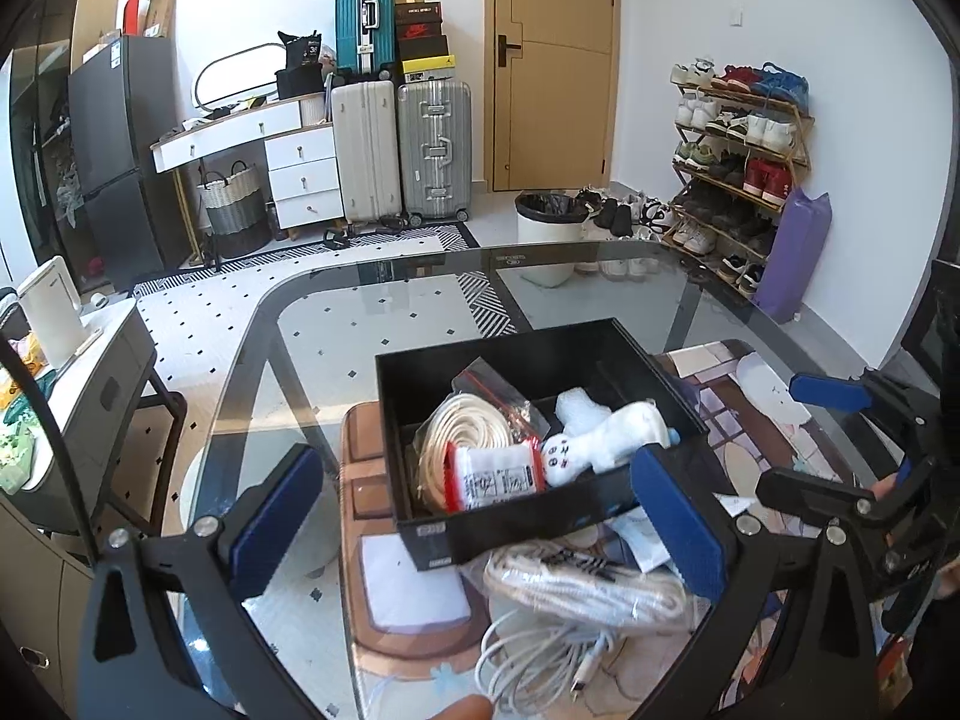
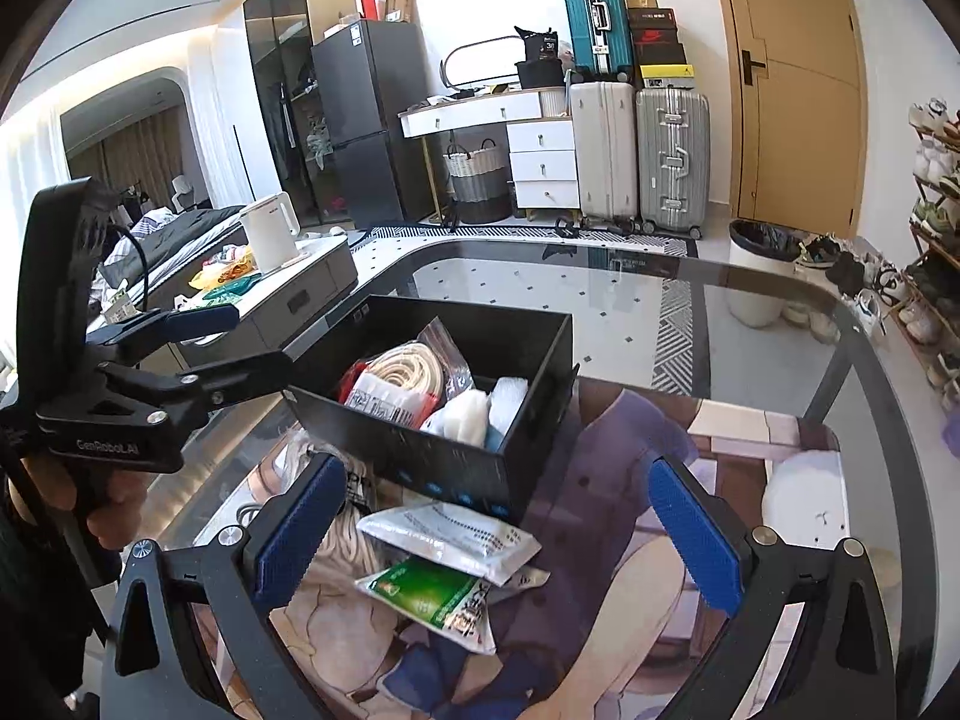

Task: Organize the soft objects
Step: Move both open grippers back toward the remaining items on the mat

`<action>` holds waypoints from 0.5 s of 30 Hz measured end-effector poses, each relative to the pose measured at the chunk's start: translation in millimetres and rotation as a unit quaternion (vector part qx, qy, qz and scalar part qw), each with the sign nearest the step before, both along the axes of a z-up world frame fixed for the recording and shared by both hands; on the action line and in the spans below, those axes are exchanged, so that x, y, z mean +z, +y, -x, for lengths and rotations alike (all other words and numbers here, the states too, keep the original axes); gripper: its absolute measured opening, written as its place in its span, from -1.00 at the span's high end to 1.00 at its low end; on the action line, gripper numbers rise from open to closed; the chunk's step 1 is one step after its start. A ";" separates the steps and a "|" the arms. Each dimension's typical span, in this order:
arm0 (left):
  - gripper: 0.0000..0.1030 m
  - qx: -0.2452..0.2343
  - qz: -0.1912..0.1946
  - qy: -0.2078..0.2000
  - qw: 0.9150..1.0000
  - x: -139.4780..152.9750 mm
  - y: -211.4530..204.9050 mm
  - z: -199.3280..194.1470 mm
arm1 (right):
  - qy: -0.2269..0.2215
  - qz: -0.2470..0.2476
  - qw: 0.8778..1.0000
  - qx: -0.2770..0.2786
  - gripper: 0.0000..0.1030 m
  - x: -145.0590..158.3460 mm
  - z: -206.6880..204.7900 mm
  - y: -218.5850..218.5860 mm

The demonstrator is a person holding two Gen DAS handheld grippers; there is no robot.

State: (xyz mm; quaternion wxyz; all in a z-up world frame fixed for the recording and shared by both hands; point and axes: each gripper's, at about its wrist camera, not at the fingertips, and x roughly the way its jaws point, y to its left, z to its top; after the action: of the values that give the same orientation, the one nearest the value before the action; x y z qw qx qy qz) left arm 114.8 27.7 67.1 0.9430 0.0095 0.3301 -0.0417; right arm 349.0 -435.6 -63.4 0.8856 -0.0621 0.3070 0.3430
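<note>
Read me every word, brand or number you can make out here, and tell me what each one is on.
"GenRoboLAI" as best it reads: on the left hand-held gripper, its black body.
"38" or "30", unclear: on the black bag on the dresser.
Red logo, no legible words: on a shoe box.
Too small or blurred: print on the white packet, green packet, black box and wrapped roll.

The plainest lettering is "GenRoboLAI", or something close to it, in pale grey on the black body of the left gripper [image 2: 198, 333], at nine o'clock in the right wrist view. A black bag [image 2: 542, 47] on the white dresser [image 2: 480, 111], at twelve o'clock, bears a large number that looks like "30". Print covers the white packet [image 2: 450, 534] and the green packet [image 2: 432, 597] at six o'clock, too blurred to read.
</note>
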 end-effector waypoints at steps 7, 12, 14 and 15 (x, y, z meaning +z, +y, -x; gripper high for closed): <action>-1.00 0.005 0.001 0.007 1.000 -7.9 3.6 13.7 | 0.014 0.001 1.000 -0.003 -0.99 -9.9 6.1 -1.5; -1.00 0.013 0.007 0.020 1.000 -19.0 8.8 19.6 | 0.031 0.001 0.999 -0.012 -0.99 -21.2 6.0 -6.9; -1.00 0.017 0.009 0.025 1.000 -24.3 10.4 23.0 | 0.033 0.003 0.999 -0.014 -0.99 -23.9 6.2 -7.9; -1.00 0.017 0.010 0.027 0.999 -26.2 10.9 24.3 | 0.034 0.004 0.999 -0.014 -0.99 -24.5 6.2 -8.0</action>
State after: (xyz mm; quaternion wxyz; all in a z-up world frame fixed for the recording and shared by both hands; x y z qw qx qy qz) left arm 90.5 38.6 40.9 0.9344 -0.0063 0.3551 -0.0291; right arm 342.8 -443.6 -87.9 0.8792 -0.0491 0.3392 0.3310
